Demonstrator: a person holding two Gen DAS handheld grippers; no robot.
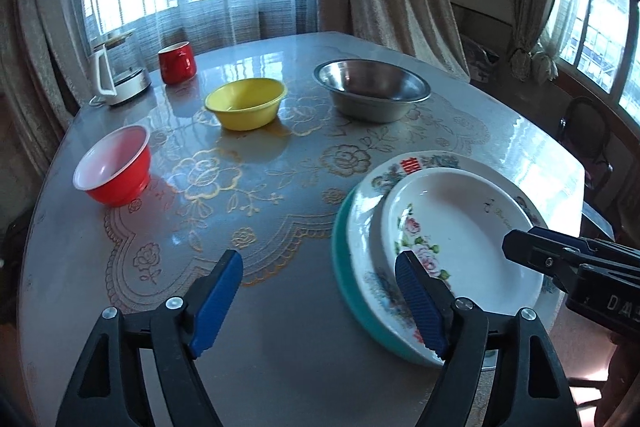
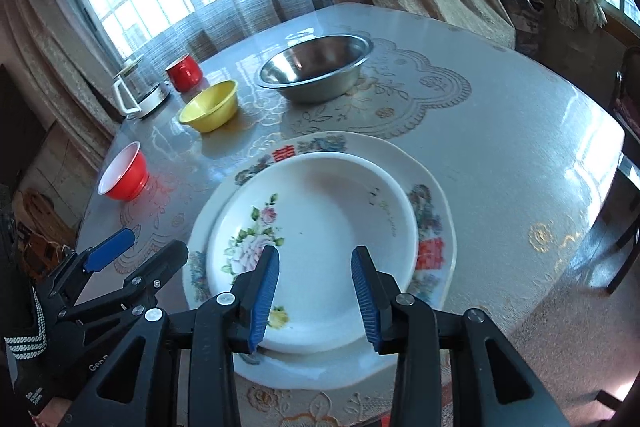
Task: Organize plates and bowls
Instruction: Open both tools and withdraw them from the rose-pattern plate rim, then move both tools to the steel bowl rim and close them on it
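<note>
The left gripper (image 1: 320,291) stands wide apart with nothing between its blue pads; its right finger (image 1: 420,307) hangs over the near-left rim of the plate stack, and whether it touches I cannot tell. The right gripper (image 2: 316,291) has its jaws partly apart over the near rim of the top plate (image 2: 320,223) — the pads press on nothing.

Along the table's (image 1: 280,367) left edge sits a red bowl (image 1: 114,167), white inside, upright. Towards the far edge stand a yellow bowl (image 1: 246,103) and, right of it, a wider steel bowl (image 1: 372,89), all three well apart. Near the right edge lies the stack: a white flowered plate on a larger flowered plate (image 1: 368,211) — under that a teal rim (image 1: 340,251) shows. A red mug (image 1: 176,62) and a kettle (image 1: 116,75) stand at the far-left corner.
</note>
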